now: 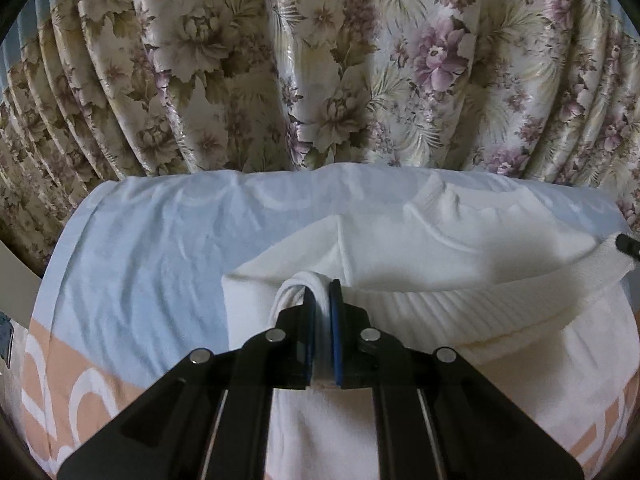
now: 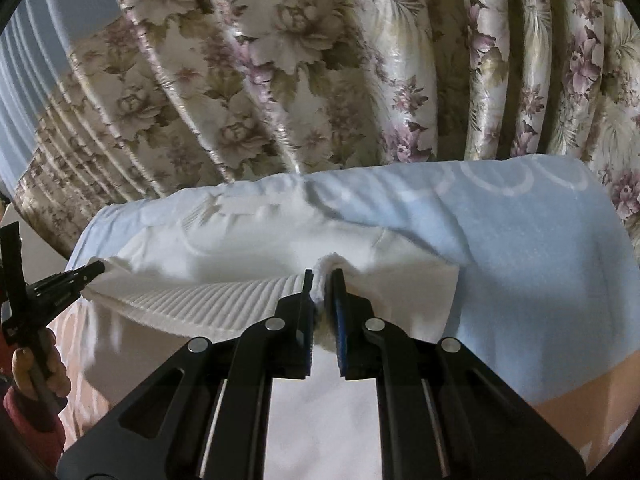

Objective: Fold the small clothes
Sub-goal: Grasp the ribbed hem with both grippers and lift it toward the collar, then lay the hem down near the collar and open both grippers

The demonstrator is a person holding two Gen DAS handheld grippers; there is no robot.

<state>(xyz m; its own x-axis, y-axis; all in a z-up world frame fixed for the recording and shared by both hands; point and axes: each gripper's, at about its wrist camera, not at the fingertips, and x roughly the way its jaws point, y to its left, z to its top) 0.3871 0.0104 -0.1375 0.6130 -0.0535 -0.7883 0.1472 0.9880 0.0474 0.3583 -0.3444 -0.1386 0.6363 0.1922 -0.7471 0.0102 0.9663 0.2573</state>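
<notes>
A small white knit garment (image 1: 460,264) with a ribbed hem lies on a bed covered by a light blue and peach sheet (image 1: 132,264). My left gripper (image 1: 322,286) is shut on one corner of the hem and holds it raised. My right gripper (image 2: 322,276) is shut on the other hem corner of the garment (image 2: 208,304). The ribbed hem stretches between the two grippers, lifted above the rest of the garment. The left gripper also shows at the left edge of the right wrist view (image 2: 92,270), and the right gripper's tip shows at the right edge of the left wrist view (image 1: 626,245).
A flowered curtain (image 1: 320,68) hangs right behind the bed's far edge. The sheet (image 2: 540,264) spreads to both sides of the garment. A hand in a red sleeve (image 2: 32,372) holds the left gripper's handle.
</notes>
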